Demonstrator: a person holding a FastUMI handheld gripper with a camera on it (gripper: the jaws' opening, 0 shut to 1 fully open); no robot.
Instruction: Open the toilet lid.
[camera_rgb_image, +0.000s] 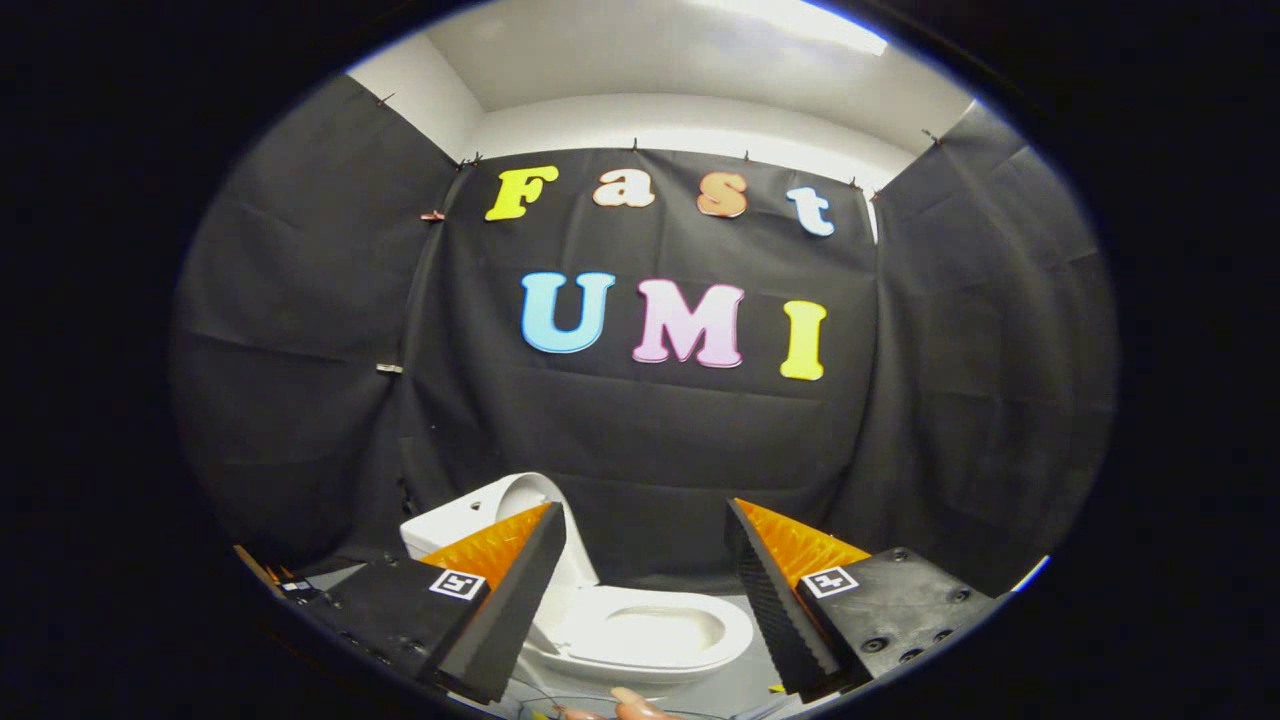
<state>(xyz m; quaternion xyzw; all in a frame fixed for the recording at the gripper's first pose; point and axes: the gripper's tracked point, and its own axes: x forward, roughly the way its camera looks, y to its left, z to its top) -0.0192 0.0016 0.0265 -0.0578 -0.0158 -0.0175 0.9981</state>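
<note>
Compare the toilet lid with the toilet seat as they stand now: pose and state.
The toilet lid stands raised, leaning back against the tank; the toilet seat lies flat on the bowl. The lid is partly hidden behind one finger of the gripper; the seat shows in the gap between the fingers, beyond them. Both are white. The gripper is open and holds nothing.

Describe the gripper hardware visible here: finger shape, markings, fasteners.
The gripper has two wedge-shaped fingers tapering to points, with ribbed, sawtooth-textured inner faces. Each sits on a dark, blocky mount carrying a square black-and-white fiducial tag. Round screw holes dot the mounts. No cables are distinguishable.
</note>
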